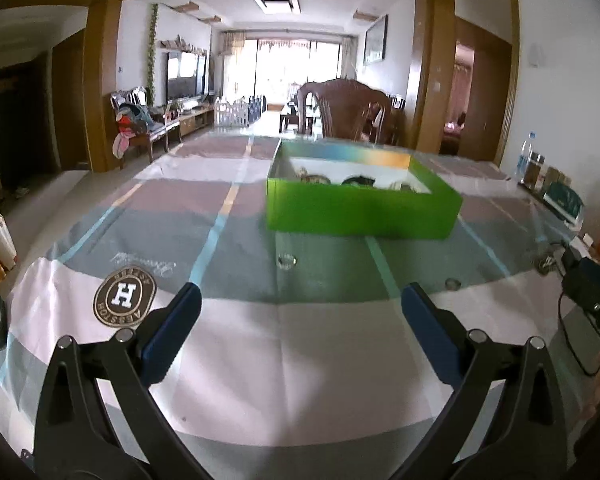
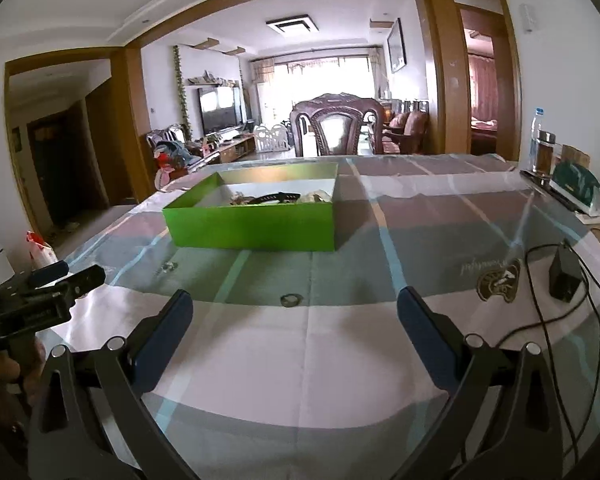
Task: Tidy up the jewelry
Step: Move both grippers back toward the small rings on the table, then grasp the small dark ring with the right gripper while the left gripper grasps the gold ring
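The near part of the tabletop point(image 2: 308, 360) lies bare in front of both sets of wide-spread fingers point(image 1: 180, 320), giving free passage forward. Ahead, the green box point(image 2: 252, 228) blocks the middle, its top open from above. Two small rings point(image 1: 287, 261) point(image 1: 454, 284) lie on the cloth before it, well apart. On the right edge a black adapter point(image 2: 565, 280) with its cable point(image 2: 540, 320), a bottle point(image 2: 537, 140) and a green holder point(image 2: 576, 192) crowd the way. A chair point(image 2: 338, 128) stands beyond the far edge.

Bright window point(image 1: 288, 68) backlight, tabletop glare, motion blur, fisheye edges
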A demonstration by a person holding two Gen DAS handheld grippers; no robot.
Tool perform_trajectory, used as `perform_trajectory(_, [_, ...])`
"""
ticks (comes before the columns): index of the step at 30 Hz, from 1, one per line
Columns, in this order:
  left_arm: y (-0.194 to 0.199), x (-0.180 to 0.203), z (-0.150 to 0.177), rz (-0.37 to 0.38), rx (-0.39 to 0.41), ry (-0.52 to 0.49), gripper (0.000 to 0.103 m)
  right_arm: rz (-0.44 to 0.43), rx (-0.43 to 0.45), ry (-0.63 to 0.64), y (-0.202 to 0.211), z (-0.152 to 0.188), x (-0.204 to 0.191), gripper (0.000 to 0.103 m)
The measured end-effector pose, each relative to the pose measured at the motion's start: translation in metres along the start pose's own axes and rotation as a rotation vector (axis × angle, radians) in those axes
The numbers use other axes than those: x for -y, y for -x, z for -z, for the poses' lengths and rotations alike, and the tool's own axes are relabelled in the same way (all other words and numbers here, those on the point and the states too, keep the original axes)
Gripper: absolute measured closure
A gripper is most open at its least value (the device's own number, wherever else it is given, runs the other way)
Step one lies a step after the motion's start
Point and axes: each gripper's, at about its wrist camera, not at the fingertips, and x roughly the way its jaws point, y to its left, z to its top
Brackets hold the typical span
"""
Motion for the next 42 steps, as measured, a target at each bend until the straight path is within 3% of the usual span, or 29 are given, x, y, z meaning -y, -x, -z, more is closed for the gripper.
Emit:
perform_trajectory(3, [-0.010,-0.001,-0.003,0.003,-0.036,0.008,0.004,-0.017,-0.006,-0.016,0.001,0.000,0.000,0.003])
perform_trajectory(24, [-0.007,0.005,-0.008,0.024,-0.034,-0.022,0.004,0.001,-0.060,0.025,-0.022,0.000,-0.005,0.003])
perform_trajectory(31, [-0.009,0.002,-0.009,0.026,-0.039,-0.022,0.004,0.022,-0.236,0.142,-0.085,-0.017,-0.016,0.004])
perform_trajectory(38, [-0.014,-0.001,-0.006,0.030,-0.054,-0.023,0.004,0.002,-0.452,0.159,-0.156,-0.013,-0.018,0.037])
perform_trajectory(42, [-0.019,-0.005,-0.006,0.029,-0.062,-0.013,0.004,-0.004,-0.468,0.159,-0.166,-0.004,-0.024,0.048])
